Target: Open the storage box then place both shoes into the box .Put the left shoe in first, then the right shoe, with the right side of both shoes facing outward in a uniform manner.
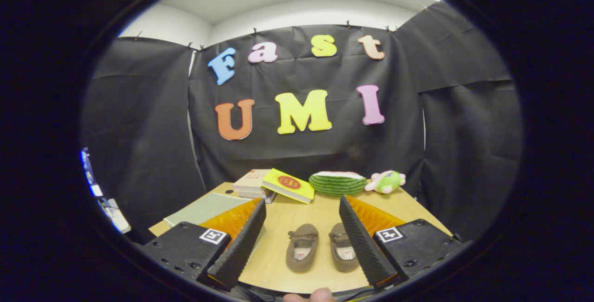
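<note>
Brown and soft-looking, the two shoes lie side by side on the wooden table [297, 216], framed between my two fingers and a little ahead of them. One shoe [301, 247] sits nearer my left finger, the other shoe [343, 246] nearer my right, its outer edge partly hidden behind that finger. Both point their toes away from me, and a small bow shows on each.

My claw [301, 237] is spread wide and grips nothing; the ribbed black pads [239, 246] stand well apart and do not touch either shoe.

Beyond the shoes, at the far side of the table, a stack of books [253, 185] has a yellow book [287, 185] leaning against it. Just beside that lies a green striped cushion [337, 183] shaped like a melon slice, and next to it a small pink and green plush toy [386, 182]. A pale green flat panel [204, 208] lies on the table beyond my left finger; I cannot tell what it is. A fingertip [310, 296] shows at the near edge of the table, below the shoes.
</note>
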`<state>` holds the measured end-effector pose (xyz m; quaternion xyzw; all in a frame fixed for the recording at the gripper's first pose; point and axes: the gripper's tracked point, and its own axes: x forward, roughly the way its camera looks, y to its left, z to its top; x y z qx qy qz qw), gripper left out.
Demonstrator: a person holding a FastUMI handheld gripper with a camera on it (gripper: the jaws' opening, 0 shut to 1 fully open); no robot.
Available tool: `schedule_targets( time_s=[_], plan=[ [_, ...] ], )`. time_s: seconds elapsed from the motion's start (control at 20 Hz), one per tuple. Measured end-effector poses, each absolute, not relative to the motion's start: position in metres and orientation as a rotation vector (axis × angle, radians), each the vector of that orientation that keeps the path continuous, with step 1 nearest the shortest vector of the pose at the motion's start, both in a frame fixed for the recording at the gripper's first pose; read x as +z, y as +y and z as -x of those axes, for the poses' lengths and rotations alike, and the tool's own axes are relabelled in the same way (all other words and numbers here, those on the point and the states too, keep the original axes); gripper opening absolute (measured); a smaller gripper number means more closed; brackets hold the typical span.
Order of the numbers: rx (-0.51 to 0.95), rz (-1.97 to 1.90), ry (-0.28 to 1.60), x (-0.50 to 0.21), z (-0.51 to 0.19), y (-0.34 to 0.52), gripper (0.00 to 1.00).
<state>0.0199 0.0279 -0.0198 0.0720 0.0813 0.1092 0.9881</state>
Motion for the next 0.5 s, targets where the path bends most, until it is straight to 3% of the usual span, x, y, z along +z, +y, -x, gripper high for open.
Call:
schedule_targets(
  time_s=[0.5],
  plan=[
    [0.484, -0.313, 0.322, -0.049, -0.033, 0.099, 1.00]
  ],
)
